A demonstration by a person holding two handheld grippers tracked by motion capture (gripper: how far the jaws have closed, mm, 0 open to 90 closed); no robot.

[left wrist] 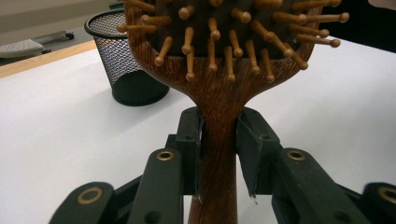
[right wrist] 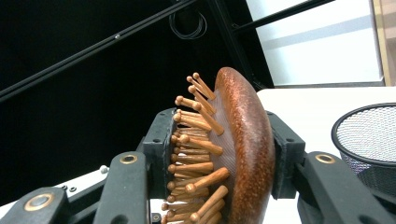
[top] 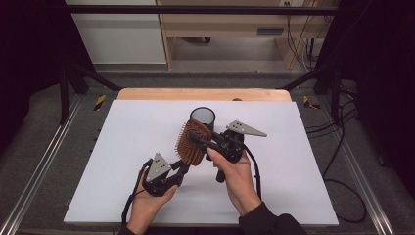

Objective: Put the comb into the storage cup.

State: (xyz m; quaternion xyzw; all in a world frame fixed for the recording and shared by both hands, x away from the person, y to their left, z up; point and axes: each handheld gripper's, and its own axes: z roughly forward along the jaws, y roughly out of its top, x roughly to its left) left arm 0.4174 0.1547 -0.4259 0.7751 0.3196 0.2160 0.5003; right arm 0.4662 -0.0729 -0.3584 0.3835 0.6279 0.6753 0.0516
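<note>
Plainly, much of the wooden hairbrush point(top: 192, 142) is cut off close up: in the left gripper view its head runs off the top edge and its handle drops out of sight below between the jaws, while in the right gripper view the lower part of the head is lost at the bottom edge and a dark background takes up the left half. From the high view the brush is small, and its handle is mostly hidden behind the left gripper point(top: 182, 167) and the hand holding it. That left gripper is clamped tight on the narrow handle just under the head, one jaw on each side, so the brush stands straight out ahead of it with the bristles facing its camera. The right gripper point(top: 199, 139) reaches in from the other side and straddles the head edge-on, one jaw against the bristle tips and the other at the smooth rounded back; its jaws sit at a middling width, and it looks to be pressing on the head. A black mesh cup point(top: 202, 116) stands on the white worktop point(top: 122, 147) just beyond the right gripper, its lower part hidden behind the brush in the high view.
</note>
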